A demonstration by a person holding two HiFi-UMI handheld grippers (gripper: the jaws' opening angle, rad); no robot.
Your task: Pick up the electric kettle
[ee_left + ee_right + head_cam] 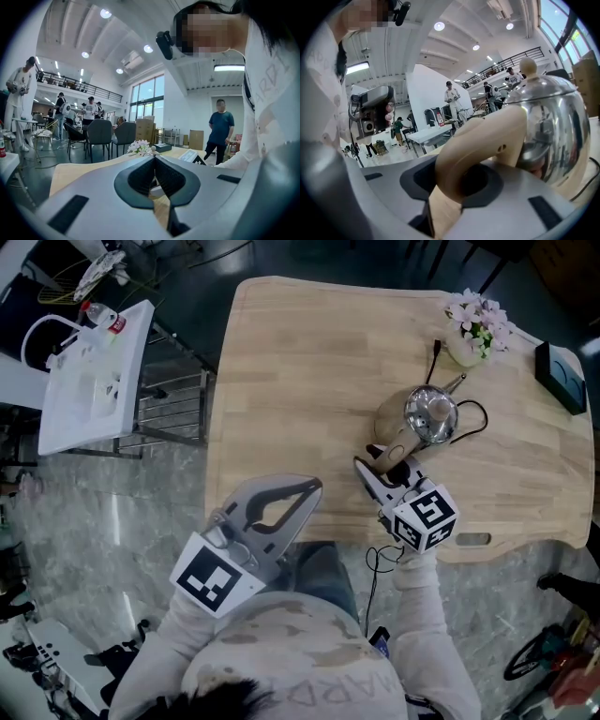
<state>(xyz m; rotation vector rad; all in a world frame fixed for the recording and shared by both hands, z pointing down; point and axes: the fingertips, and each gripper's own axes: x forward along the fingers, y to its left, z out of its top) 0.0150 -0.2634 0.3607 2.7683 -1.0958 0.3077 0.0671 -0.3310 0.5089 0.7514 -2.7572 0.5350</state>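
The electric kettle (431,415) is polished steel with a cream handle (388,457) and stands upright on the wooden table (300,381), right of centre. My right gripper (381,467) comes at it from the near edge, and its pads are closed against both sides of the handle (487,136). In the right gripper view the kettle (551,126) fills the right side, with its round lid knob on top, just beyond my right gripper (459,183). My left gripper (314,487) hovers at the table's near edge, tips together and holding nothing; in its own view the left gripper (154,160) points across the table.
The kettle's black cable (475,418) loops to its right. A pot of pale flowers (476,326) and a black device (561,376) stand at the far right. A white side table (94,371) with a bottle (98,317) stands left of the table, across a gap. Several people stand in the hall.
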